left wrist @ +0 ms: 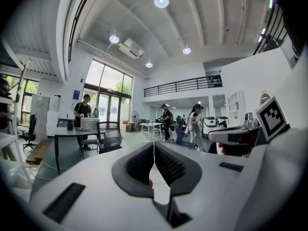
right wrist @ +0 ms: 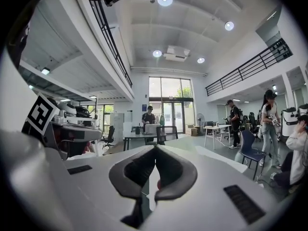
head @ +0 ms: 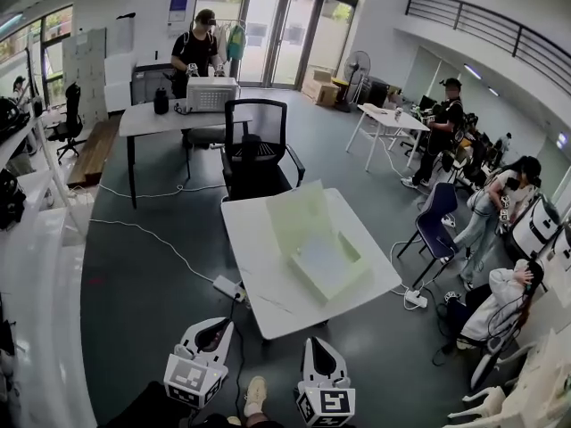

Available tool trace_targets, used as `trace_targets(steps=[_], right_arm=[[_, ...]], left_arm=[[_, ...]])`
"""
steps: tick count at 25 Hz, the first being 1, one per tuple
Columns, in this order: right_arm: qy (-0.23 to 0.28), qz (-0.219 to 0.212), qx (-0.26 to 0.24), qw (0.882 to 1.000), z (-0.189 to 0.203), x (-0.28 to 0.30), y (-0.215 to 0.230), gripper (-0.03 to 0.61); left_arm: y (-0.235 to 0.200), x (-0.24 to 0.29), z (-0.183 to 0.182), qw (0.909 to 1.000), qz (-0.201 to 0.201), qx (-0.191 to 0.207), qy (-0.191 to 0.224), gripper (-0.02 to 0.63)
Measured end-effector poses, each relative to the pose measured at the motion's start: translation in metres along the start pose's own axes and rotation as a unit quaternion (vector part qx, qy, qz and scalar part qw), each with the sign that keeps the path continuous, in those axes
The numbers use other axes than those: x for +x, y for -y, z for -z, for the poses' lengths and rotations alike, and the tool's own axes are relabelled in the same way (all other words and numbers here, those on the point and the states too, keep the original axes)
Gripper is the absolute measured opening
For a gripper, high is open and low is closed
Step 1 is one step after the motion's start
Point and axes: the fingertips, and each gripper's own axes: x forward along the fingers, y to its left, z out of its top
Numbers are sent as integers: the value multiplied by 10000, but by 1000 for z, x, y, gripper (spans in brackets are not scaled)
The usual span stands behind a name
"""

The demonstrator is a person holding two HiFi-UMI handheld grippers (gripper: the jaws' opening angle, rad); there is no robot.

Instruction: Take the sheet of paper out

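A pale green folder [head: 308, 232] lies on the white table [head: 259, 283] in the head view, with a lighter sheet of paper [head: 323, 259] showing in its near half. Both grippers hang below the table's near edge, apart from the folder. The left gripper [head: 217, 327] is at the bottom left and the right gripper [head: 318, 345] at the bottom centre. In the left gripper view the left gripper [left wrist: 154, 146] has its dark jaws closed together with nothing between them. The right gripper [right wrist: 155, 150] looks the same in the right gripper view, shut and empty.
A black office chair [head: 256, 152] stands at the table's far side. A power strip [head: 229, 287] and cables lie on the floor to the left. A blue chair [head: 437, 221] and several seated people are on the right, white shelving [head: 36, 239] on the left.
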Motion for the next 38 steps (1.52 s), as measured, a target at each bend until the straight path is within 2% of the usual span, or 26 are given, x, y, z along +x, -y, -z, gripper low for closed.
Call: trace_targets(steps=[10,23,32,38], right_arm=[[-164,-114,112,9997,-2,118,61,17],[-348,-243,173,9989,-2,236,131,17],[-310,-316,181,9989,-1,276,153,16],[-312,-96,190,9993,-14,289,165,17]], left_arm=[[-36,122,-10,9999,10,-36,-131,25],[-70,252,-10,9993,-63,-150,-324,25],[-79,290,-12,9993,-127,-134,-326,25],[-87,315,-26,9994,83,-116,-307,25]])
